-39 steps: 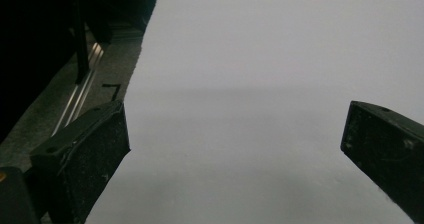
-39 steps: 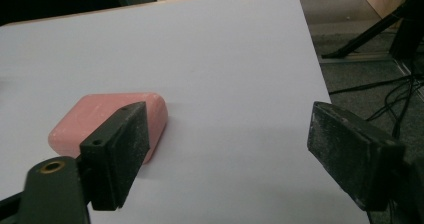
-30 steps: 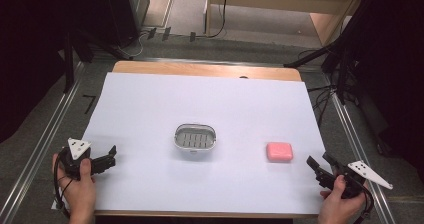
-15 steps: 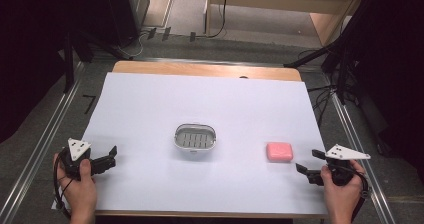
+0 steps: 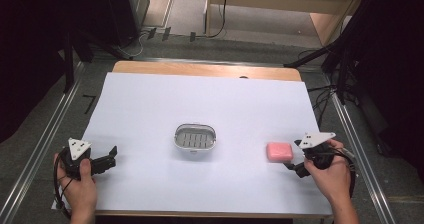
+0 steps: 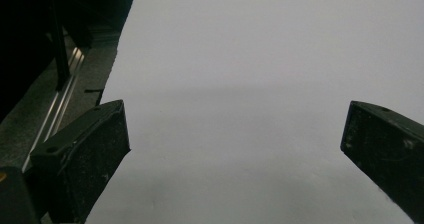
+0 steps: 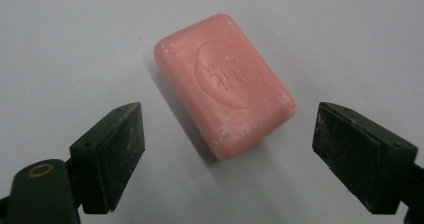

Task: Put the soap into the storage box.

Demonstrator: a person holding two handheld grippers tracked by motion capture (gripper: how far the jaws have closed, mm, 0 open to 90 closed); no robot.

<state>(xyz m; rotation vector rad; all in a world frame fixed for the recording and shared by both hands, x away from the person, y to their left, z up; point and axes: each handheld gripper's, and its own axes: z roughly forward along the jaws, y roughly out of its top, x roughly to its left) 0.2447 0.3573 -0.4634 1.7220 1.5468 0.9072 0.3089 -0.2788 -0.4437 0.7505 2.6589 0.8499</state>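
A pink bar of soap (image 5: pixel 279 151) (image 7: pixel 225 84) lies flat on the white table sheet at the right, an oval stamp on its top face. My right gripper (image 5: pixel 295 160) (image 7: pixel 227 159) is open just right of it, its jaws spread wide to either side of the near end of the bar and clear of it. A small metal soap dish (image 5: pixel 195 137) with a slotted floor stands at the middle of the sheet. My left gripper (image 5: pixel 111 156) (image 6: pixel 235 149) is open near the front left corner, over bare sheet, with nothing between its jaws.
The white sheet (image 5: pixel 200 104) covers a wooden table whose far edge (image 5: pixel 205 69) shows. Metal rails (image 5: pixel 45 149) run along the floor on both sides, and cables (image 5: pixel 320 91) lie past the back right corner.
My right gripper has moved left and forward from the front right corner up to the soap, and has turned to face it. The left gripper has stayed put.
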